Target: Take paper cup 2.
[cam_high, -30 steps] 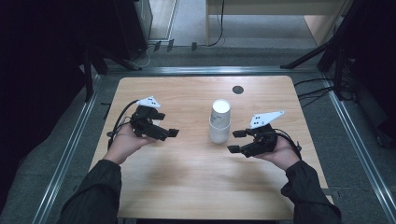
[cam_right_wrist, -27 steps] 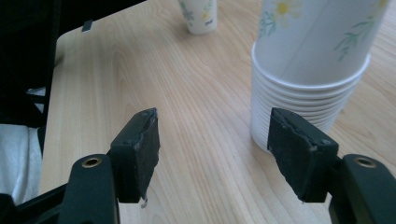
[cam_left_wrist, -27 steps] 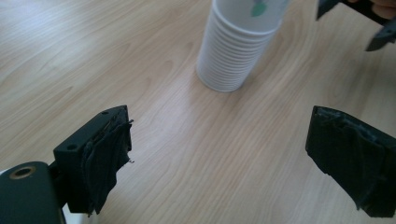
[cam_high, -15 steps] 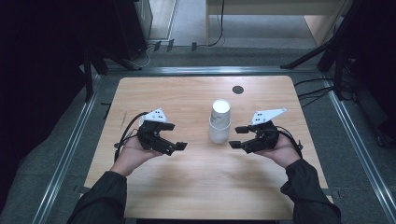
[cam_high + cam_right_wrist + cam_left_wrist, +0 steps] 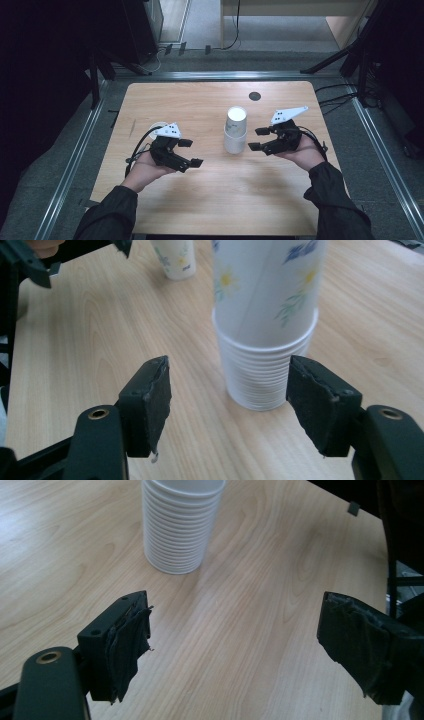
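A tall stack of white paper cups point(image 5: 235, 132) stands at the middle of the wooden table point(image 5: 210, 200); its upper cup has a flower print point(image 5: 265, 285). My right gripper point(image 5: 256, 139) is just right of the stack, open, its jaws level with the stack's base point(image 5: 262, 385) and a little short of it. My left gripper point(image 5: 191, 152) is open to the stack's left, about a hand's width away, and the stack point(image 5: 180, 525) shows beyond its jaws. A single flowered cup point(image 5: 158, 126) stands behind the left hand, and the same cup point(image 5: 175, 259) stands far off in the right gripper view.
A small black round hole point(image 5: 255, 96) sits near the table's far edge. Metal rails point(image 5: 75, 160) run along both sides of the table, with dark stands and cables on the floor beyond. The left gripper point(image 5: 30, 260) crosses the right gripper view's top left corner.
My left gripper has drawn back toward the front edge and slightly right, uncovering the single cup behind it. The right gripper has hardly moved.
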`<state>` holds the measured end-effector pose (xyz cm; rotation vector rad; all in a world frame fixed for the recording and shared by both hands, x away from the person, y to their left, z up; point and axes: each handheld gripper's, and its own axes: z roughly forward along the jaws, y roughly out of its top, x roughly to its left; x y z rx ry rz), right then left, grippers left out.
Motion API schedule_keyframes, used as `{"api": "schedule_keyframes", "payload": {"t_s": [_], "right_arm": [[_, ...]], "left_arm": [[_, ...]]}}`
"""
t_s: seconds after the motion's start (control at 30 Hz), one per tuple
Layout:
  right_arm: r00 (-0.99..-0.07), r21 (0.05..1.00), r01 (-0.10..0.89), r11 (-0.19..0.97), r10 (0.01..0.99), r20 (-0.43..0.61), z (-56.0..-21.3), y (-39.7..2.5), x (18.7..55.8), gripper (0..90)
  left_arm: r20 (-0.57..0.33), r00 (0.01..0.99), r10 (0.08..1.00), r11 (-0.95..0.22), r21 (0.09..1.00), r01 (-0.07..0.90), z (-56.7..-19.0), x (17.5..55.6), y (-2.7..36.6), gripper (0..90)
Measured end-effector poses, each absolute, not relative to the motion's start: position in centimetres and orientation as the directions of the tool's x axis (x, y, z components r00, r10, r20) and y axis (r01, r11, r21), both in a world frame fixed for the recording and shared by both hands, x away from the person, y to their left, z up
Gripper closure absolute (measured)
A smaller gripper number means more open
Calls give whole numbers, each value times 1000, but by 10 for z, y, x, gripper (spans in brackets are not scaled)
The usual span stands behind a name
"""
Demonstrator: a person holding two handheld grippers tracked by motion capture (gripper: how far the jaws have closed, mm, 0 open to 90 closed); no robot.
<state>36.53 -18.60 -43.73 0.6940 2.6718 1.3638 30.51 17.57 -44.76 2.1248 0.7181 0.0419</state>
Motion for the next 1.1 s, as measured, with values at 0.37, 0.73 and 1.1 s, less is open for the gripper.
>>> {"api": "schedule_keyframes", "payload": {"t_s": [0.37,0.73,1.1], "right_arm": [[-913,757,330,564,394,104,-409,-184,392,337],[-930,694,326,642,348,115,-395,-168,416,273],[-945,652,303,695,308,111,-390,-136,428,244]], "left_arm": [[-231,832,504,-451,752,482,-448,305,179,140],[-229,840,491,-468,744,477,-450,304,178,141],[-232,840,491,-460,749,476,-450,304,180,141]]}}
